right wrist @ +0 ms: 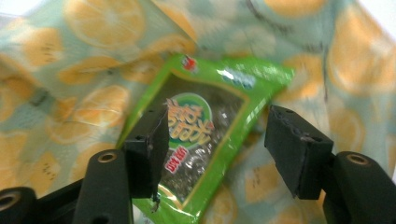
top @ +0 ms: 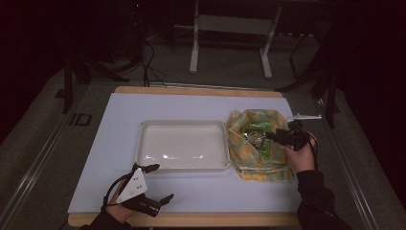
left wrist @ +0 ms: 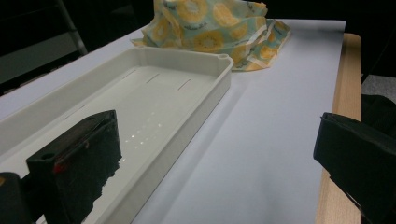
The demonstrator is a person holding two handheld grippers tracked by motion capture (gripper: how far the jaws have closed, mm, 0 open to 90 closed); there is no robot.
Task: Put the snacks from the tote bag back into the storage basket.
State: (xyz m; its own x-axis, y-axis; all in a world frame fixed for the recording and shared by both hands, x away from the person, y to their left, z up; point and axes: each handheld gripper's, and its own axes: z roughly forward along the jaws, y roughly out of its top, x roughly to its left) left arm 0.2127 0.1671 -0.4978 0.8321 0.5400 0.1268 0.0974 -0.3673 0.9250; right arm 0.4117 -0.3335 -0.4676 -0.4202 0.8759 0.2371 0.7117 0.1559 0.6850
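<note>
Lying inside the lemon-print bag (right wrist: pixel 84 70), the green snack packet (right wrist: pixel 205 140) runs diagonally, its lower end cut off behind the right gripper (right wrist: pixel 217 149), whose jaws stand apart, astride it.

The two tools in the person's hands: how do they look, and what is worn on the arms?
Both the left tool and the right tool are black, with two blocky jaws. The left one carries a grey three-cornered plate with small dark dots. A thin black cable loops behind it. Both forearms are in dark sleeves.
</note>
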